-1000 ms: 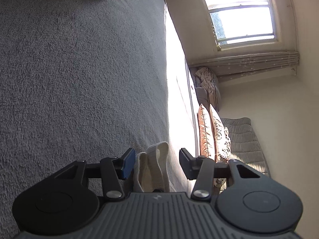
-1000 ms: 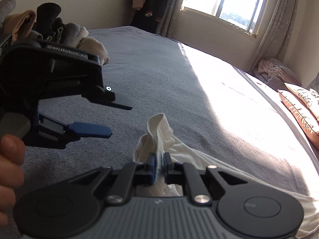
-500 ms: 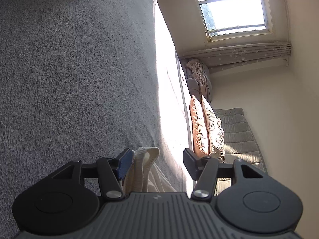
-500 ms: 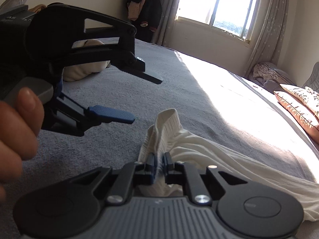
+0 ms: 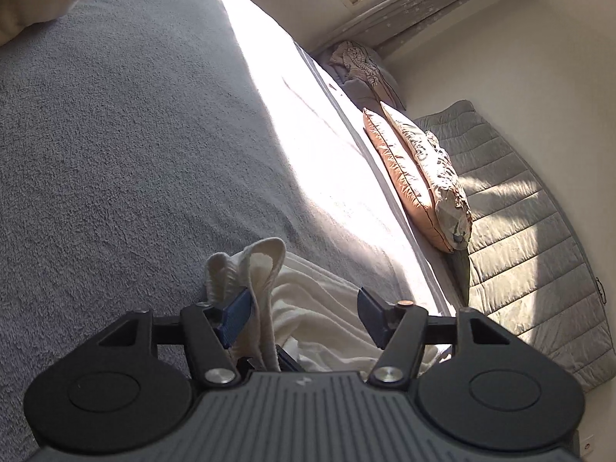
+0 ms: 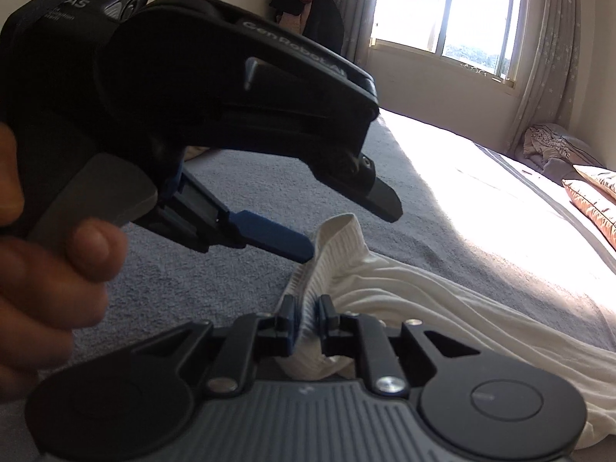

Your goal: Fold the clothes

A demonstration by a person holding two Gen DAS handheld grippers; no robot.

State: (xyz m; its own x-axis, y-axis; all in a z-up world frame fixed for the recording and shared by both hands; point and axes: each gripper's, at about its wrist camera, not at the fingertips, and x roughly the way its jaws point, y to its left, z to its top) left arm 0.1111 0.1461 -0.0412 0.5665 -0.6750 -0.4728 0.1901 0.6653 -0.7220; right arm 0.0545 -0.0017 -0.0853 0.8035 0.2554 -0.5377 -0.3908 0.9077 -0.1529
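Right gripper (image 6: 307, 321) is clamped tight on the ribbed band of the cream garment (image 6: 442, 288), pinching it right at the near edge of the grey bedspread (image 6: 231, 269). Just above it, the left gripper (image 6: 348, 227) comes in with jaws spread wide, its blue finger (image 6: 275, 239) touching the raised loop of that band. From the left wrist view the band stands between the parted fingers of the left gripper (image 5: 304, 317), against the blue one. The garment trails off to the right across the bed, into the sunlit patch. Farther off, orange pillows (image 5: 408, 181) lean beside the bed, and a window (image 6: 442, 11) glows behind.
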